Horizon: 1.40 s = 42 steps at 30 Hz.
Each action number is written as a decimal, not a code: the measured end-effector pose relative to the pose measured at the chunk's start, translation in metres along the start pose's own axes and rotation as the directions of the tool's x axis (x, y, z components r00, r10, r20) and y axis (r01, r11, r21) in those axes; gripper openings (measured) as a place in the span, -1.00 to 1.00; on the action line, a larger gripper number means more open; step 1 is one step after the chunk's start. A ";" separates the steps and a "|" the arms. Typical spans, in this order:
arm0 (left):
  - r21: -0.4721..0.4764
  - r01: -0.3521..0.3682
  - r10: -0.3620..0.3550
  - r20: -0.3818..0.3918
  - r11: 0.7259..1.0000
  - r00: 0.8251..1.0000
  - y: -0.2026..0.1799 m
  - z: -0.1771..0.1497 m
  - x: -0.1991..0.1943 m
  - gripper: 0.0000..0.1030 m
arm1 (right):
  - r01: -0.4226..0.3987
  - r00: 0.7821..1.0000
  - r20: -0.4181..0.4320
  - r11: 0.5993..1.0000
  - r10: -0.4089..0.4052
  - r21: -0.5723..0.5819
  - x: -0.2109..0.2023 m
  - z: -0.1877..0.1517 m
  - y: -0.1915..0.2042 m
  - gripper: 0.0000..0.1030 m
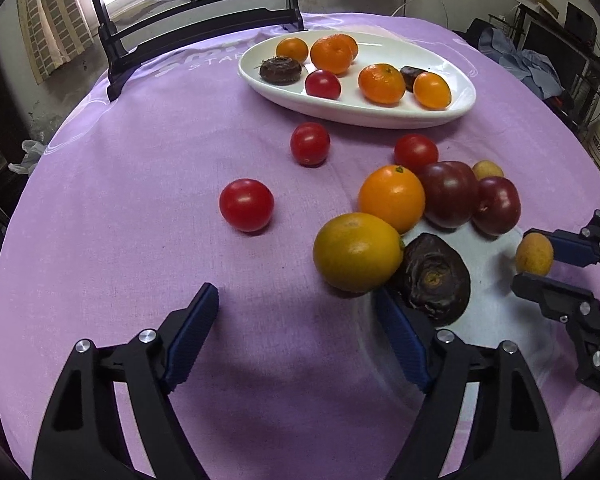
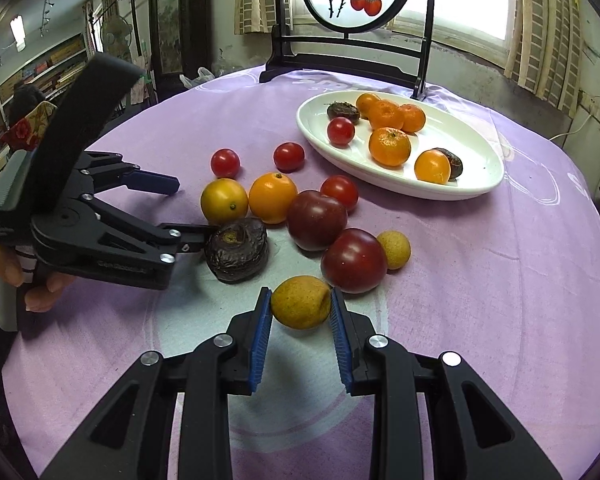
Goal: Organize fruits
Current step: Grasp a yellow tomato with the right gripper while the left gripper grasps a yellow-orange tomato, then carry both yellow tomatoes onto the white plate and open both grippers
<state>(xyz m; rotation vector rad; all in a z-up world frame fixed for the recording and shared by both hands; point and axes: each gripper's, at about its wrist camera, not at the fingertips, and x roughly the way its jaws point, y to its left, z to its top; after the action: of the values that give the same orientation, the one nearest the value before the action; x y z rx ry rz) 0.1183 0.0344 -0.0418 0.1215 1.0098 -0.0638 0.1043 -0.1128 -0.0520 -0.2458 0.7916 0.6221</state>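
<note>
Your right tongs (image 2: 301, 312) grip a small, round, tan-yellow fruit (image 2: 300, 301) just above the purple-clothed surface (image 2: 480, 280); your left tongs (image 1: 296, 324) gape beside a wrinkled dark fruit (image 1: 434, 278).

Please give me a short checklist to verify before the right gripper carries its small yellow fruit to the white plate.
1. Right gripper shut on the small yellow fruit, both pads touching: ok.
2. Fruit lifted off the purple cloth: cannot tell.
3. Free space on the white plate: ok, its near right part is bare.
4. Way to the plate clear: not ok, a dark red plum lies just ahead.
5. Left gripper out of the way: ok, open beside the dark wrinkled fruit.
</note>
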 end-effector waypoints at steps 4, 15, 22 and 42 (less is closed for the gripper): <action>0.029 -0.048 0.046 0.063 0.998 0.997 -0.014 0.005 0.001 0.41 | 0.004 1.000 0.007 1.000 -0.004 0.006 -0.001 0.001 0.000 -0.43; 0.014 0.026 -0.027 0.110 1.000 0.994 -0.020 0.007 -0.005 -0.25 | 0.018 0.999 0.027 1.000 -0.019 0.012 -0.004 0.000 0.000 -0.43; -0.018 0.068 -0.064 0.185 0.997 0.981 -0.015 0.008 -0.028 -0.25 | 0.020 0.996 0.091 0.998 -0.025 0.054 -0.014 0.004 -0.007 -0.43; -0.099 0.037 -0.023 0.144 0.994 0.989 -0.005 0.120 -0.007 -0.25 | 0.152 0.968 0.181 0.982 -0.171 0.114 0.004 0.090 -0.064 -0.43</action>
<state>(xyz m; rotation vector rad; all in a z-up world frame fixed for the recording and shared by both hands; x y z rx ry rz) 0.2146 0.0140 0.0270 0.0087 0.8700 -0.0480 0.1983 -0.1233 0.0053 -0.1552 0.6092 0.4430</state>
